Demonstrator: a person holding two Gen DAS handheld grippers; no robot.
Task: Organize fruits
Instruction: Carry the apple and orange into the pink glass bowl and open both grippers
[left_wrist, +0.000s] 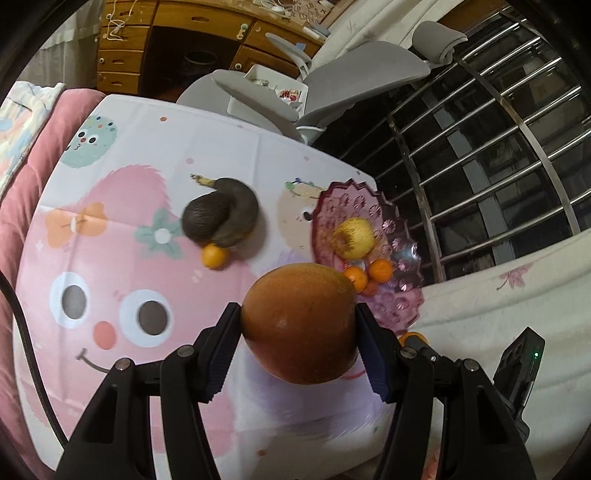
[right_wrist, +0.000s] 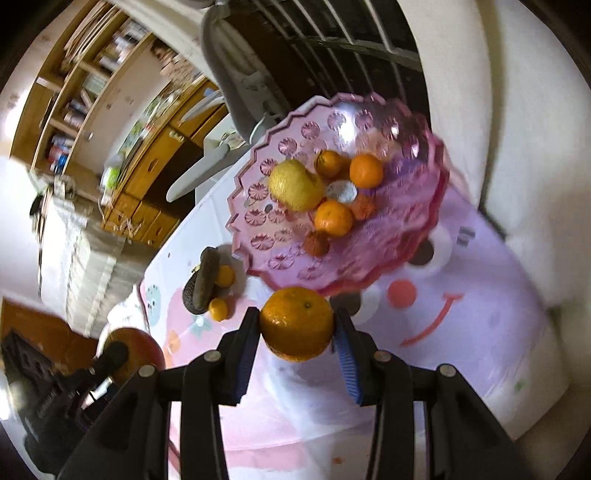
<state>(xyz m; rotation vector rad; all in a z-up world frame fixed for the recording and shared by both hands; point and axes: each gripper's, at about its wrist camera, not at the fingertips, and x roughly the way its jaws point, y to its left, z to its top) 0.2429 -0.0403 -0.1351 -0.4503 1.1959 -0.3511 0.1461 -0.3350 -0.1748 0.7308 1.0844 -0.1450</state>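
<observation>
Across the round table with its pink cartoon-monster cloth (left_wrist: 110, 229), the pink scalloped glass dish (right_wrist: 424, 221) sits toward two o'clock in the left wrist view, already carrying a yellow apple (right_wrist: 295, 186) and several small mandarins. It looks brittle and shallow, so fruit should be set down into it, not dropped.

Next in size, the big russet-brown round fruit (left_wrist: 301, 325), perhaps a pear or mango though blur hides its skin, is clamped between the pads of the left gripper (left_wrist: 299, 321), held above the cloth just short of the dish rim. It seems heavy and smooth; the grip across its widest girth is the safe one.

At eleven o'clock lie a blackened banana (left_wrist: 236, 210) and a dark avocado (left_wrist: 205, 218), touching, likely soft and easily bruised, with a small mandarin (left_wrist: 214, 256) beside them.

Smallest, the dimpled orange mandarin (right_wrist: 297, 323) is pinched at its equator by the right gripper (right_wrist: 297, 326), below the dish edge; light, yielding, needs little squeeze.
</observation>
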